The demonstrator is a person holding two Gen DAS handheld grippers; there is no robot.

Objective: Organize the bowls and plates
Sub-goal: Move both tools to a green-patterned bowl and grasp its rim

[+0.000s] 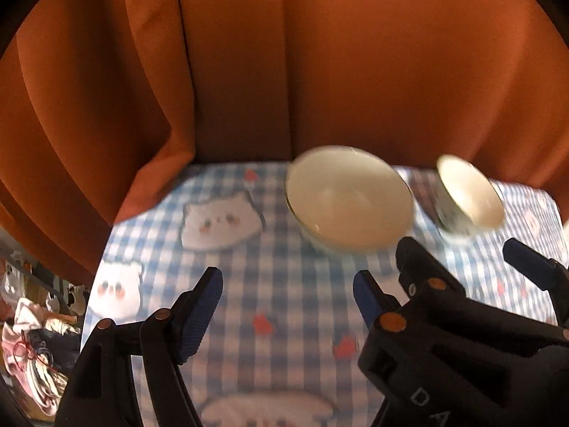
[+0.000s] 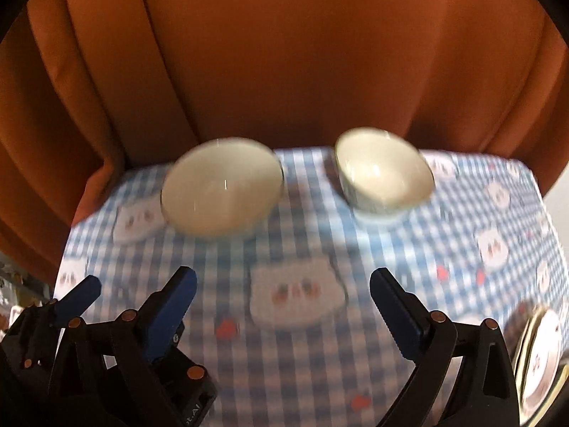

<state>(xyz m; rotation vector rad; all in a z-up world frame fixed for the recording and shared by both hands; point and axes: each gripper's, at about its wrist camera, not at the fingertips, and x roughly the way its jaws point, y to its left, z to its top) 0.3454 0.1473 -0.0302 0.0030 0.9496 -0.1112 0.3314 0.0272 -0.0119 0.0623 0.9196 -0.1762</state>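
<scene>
Both claws over the bench (image 2: 320, 373), which has a blue-check cloth with cat faces; orange curtain (image 2: 284, 53) behind. Frames are motion-blurred.

Left claw (image 1: 288, 302): jaws apart, nothing between them, only cloth under the gap. Large cream bowl (image 1: 348, 197) sits at about 1 o'clock from it, beyond the fingertips, near but not touching. Small bowl (image 1: 469, 195) is further out at 2 o'clock, apart from the large one and standing upright on the cloth.

Right claw (image 2: 282, 299): jaws spread wide, empty. The large cream bowl (image 2: 222, 188) is at 11 o'clock from it, the small bowl (image 2: 384, 172) at 1 o'clock. Both are past the fingertips, no contact. The gap points at the cloth between the two bowls.

View differences:
- Right wrist view only: a patterned plate (image 2: 540, 356) at 4 o'clock near the bench's right edge, partly cut off by the frame. The left claw (image 2: 138, 295) also shows at lower left.
- Left wrist view only: clutter of fabric (image 1: 35, 348) off the bench at 8 o'clock, too blurred to identify. The right claw (image 1: 466, 263) shows at lower right with its fingers apart.
</scene>
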